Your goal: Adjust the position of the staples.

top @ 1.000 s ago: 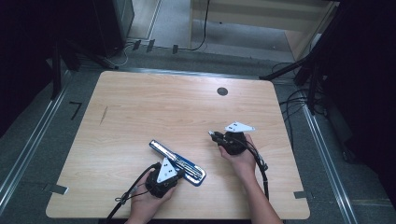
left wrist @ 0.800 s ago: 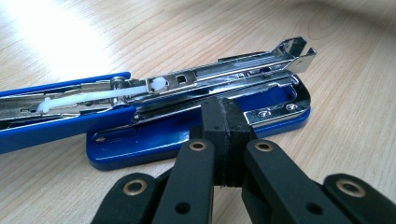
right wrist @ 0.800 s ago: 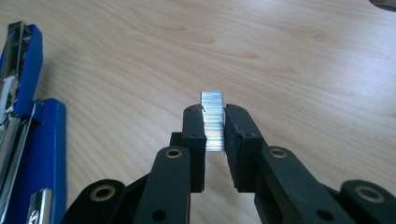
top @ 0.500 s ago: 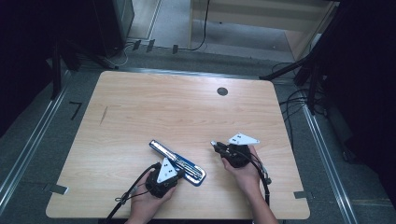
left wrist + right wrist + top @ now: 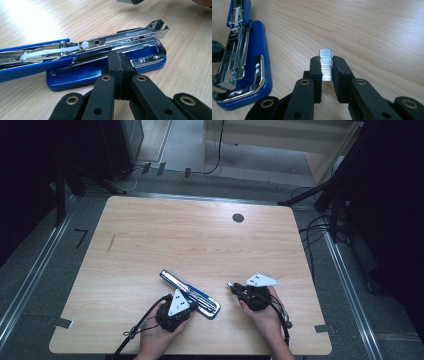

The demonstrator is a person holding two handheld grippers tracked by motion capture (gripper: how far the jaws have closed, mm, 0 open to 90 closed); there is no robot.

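A blue stapler (image 5: pixel 189 293) lies flipped open on the wooden table, its chrome magazine (image 5: pixel 110 40) bared. My left gripper (image 5: pixel 192 305) is shut, pads together with nothing between them, and its tip (image 5: pixel 121 66) rests against the stapler's blue base. To the right, my right gripper (image 5: pixel 231 285) points left toward the stapler. In the right gripper view it (image 5: pixel 326 64) is shut on a short strip of silver staples (image 5: pixel 325 56), held just above the tabletop. The stapler (image 5: pixel 242 62) lies to the left of that strip, a hand's width away.
The wooden table (image 5: pixel 175 235) has a small black round grommet (image 5: pixel 238 218) near its far edge. Cables (image 5: pixel 320 232) run over the floor off the right side. Both forearms come in over the near edge.
My right gripper has drawn back toward the near edge of the table, still holding the staples. The left gripper and the stapler have not moved.
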